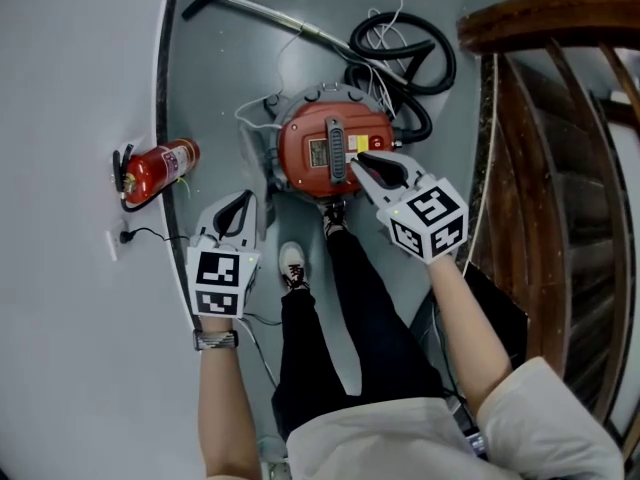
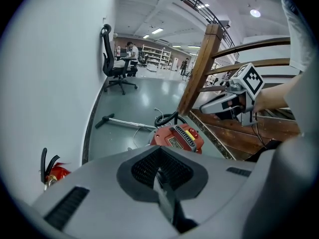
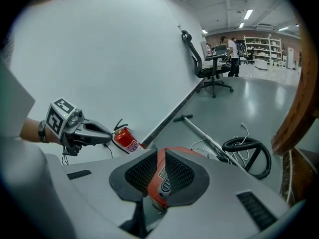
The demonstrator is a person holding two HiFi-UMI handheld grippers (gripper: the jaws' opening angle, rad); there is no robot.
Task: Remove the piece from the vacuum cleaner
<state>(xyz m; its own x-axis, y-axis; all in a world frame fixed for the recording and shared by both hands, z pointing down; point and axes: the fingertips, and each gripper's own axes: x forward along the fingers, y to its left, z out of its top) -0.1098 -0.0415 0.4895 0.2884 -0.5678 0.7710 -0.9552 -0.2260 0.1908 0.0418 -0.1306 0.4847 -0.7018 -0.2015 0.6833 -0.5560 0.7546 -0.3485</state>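
The left claw (image 1: 239, 206) is clenched shut, with its two pads pressed together and nothing held between them. It is held above the grey floor (image 1: 300, 78), to the left of the vacuum cleaner (image 1: 303, 150) and clear of it.

The right claw (image 1: 363, 158) is released a little, with a narrow gap left between its pads. No object is gripped. Through that gap, in the right gripper view, the red body and black handle (image 1: 335, 148) of the vacuum cleaner are seen beyond the pads. In the head view, its tips are placed over the right side of the red top; contact cannot be judged.

The vacuum cleaner is stood on the floor just ahead of the person's shoes (image 1: 292, 265). A black hose (image 1: 412, 60) is coiled behind it, and a metal wand (image 1: 270, 10) is laid further back.

Room on the left is bounded by a white wall (image 1: 70, 118), against which a red fire extinguisher (image 1: 160, 168) is set. On the right, a wooden stair railing (image 1: 550, 88) stands close to the vacuum cleaner. Open floor is left behind the hose.
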